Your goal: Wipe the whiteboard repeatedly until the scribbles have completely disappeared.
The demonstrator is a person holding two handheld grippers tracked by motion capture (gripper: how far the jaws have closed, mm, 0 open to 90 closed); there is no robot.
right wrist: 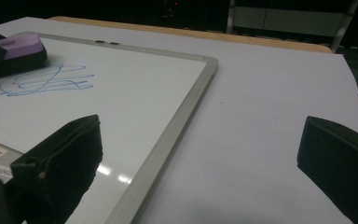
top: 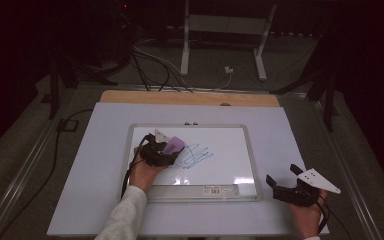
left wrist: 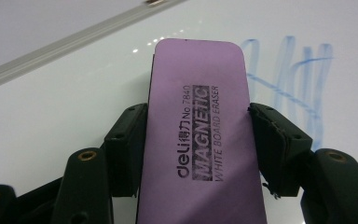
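Note:
A whiteboard with a silver frame lies flat on the table, with a blue scribble near its middle. My left gripper is shut on a purple whiteboard eraser, which rests on the board just left of the blue scribble. Both jaws press the eraser's long sides. My right gripper stands open with nothing in it, over the table just off the board's lower right corner. In the right gripper view the eraser sits far left beside the scribble.
The board lies on a pale sheet over a wooden tabletop. A label strip runs along the board's near edge. Cables and a metal stand are on the floor beyond the table.

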